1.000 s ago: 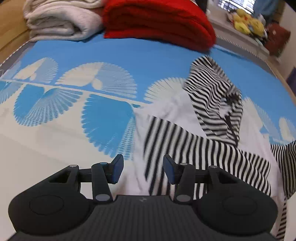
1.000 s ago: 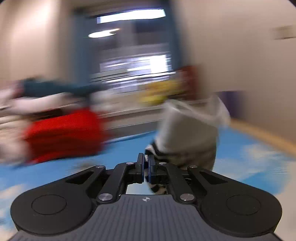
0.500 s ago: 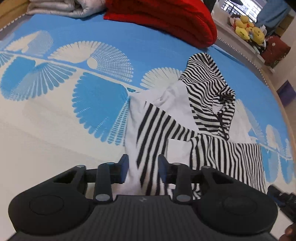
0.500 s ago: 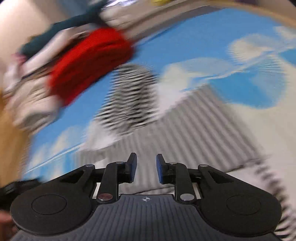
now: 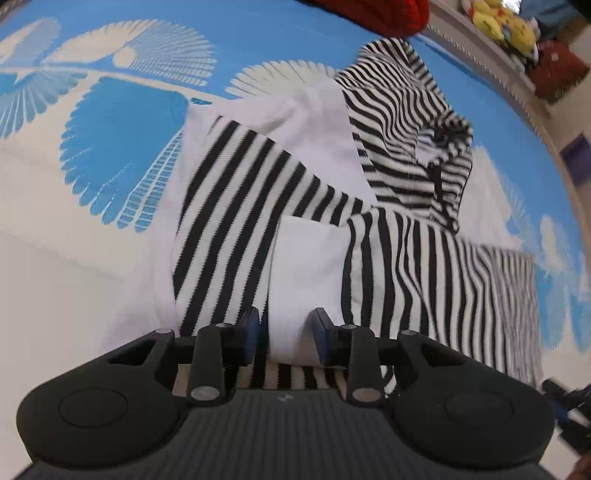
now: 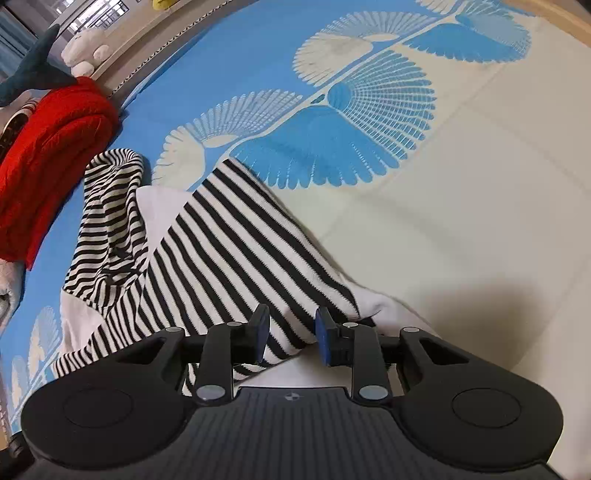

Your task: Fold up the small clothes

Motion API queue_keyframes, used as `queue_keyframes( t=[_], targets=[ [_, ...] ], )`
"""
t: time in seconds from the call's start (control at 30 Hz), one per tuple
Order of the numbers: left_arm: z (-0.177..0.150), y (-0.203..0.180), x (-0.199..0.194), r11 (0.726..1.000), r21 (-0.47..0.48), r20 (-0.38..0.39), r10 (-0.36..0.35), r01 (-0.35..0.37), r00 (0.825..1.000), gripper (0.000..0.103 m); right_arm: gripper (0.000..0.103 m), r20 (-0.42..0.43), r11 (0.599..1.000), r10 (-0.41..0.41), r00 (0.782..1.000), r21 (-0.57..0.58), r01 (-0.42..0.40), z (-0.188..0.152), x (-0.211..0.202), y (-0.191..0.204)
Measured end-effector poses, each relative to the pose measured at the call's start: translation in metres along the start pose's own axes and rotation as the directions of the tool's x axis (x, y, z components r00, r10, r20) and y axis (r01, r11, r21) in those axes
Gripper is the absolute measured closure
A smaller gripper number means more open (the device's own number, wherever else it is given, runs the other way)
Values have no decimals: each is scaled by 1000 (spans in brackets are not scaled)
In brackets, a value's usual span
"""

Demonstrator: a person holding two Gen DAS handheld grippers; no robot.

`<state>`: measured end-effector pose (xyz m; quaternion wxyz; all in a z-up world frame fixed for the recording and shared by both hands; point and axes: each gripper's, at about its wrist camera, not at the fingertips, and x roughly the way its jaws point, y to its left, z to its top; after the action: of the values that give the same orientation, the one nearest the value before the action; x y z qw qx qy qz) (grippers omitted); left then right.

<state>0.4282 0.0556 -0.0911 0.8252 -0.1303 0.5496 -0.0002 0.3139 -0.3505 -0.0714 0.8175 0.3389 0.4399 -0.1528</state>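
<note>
A small black-and-white striped garment with white panels (image 5: 258, 206) lies crumpled on the blue and cream patterned bed cover (image 5: 122, 122). It also shows in the right wrist view (image 6: 229, 236). My left gripper (image 5: 285, 334) is open, low over the garment's near edge, with a white panel between its fingertips. My right gripper (image 6: 291, 334) is open, low over a striped part at the garment's near corner. Neither is closed on cloth.
A folded red knit (image 6: 44, 147) lies beyond the garment, with soft toys (image 5: 502, 26) on a ledge behind it. The bed cover (image 6: 461, 221) stretches to the right of the garment. A dark object (image 5: 569, 410) shows at the left view's lower right edge.
My right gripper let go of the garment, opened and swung down to its near corner. My left gripper narrowed a little and moved closer over the garment's near edge.
</note>
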Motion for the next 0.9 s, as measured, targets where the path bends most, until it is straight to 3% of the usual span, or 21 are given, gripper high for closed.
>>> queue_keyframes(
  t=[0.07,0.13,0.33,0.4,0.47,0.57,0.63,0.7,0.8,0.9],
  targets=[
    [-2,-4,0,999,36,14,16,-16,1000,93,74,-2,1000,5,1000,-3,-5,3,2,1],
    [-2,-5,-7,998,58,32,4,-6,999,99,73,3,1000,1,1000,-8,-1,4,1,3],
    [6,-2,-57,997,71,178,-46,34,983,100,72,2,1000,-13,1000,1,13,5,8,7],
    [6,4,-73,999,46,205,-32,23,978,100,72,3,1000,-17,1000,0,17,2,8,9],
    [3,7,-76,999,36,187,8,-15,982,100,72,1,1000,-23,1000,-14,23,0,9,12],
    [0,19,-54,999,2,80,52,-52,995,98,72,-14,997,-73,997,-30,73,-1,16,10],
    [0,18,-49,995,14,65,99,-101,993,93,72,-38,996,-87,996,14,87,0,22,0],
    [0,5,-59,992,101,125,65,-78,990,85,73,-34,994,-102,994,20,103,1,22,-2],
    [-4,-10,-61,981,196,158,-22,-10,987,83,73,2,989,-145,989,-29,145,2,18,3],
    [-12,-5,-21,982,183,0,46,-45,999,83,73,-4,979,-198,980,-49,197,1,23,-1]
  ],
)
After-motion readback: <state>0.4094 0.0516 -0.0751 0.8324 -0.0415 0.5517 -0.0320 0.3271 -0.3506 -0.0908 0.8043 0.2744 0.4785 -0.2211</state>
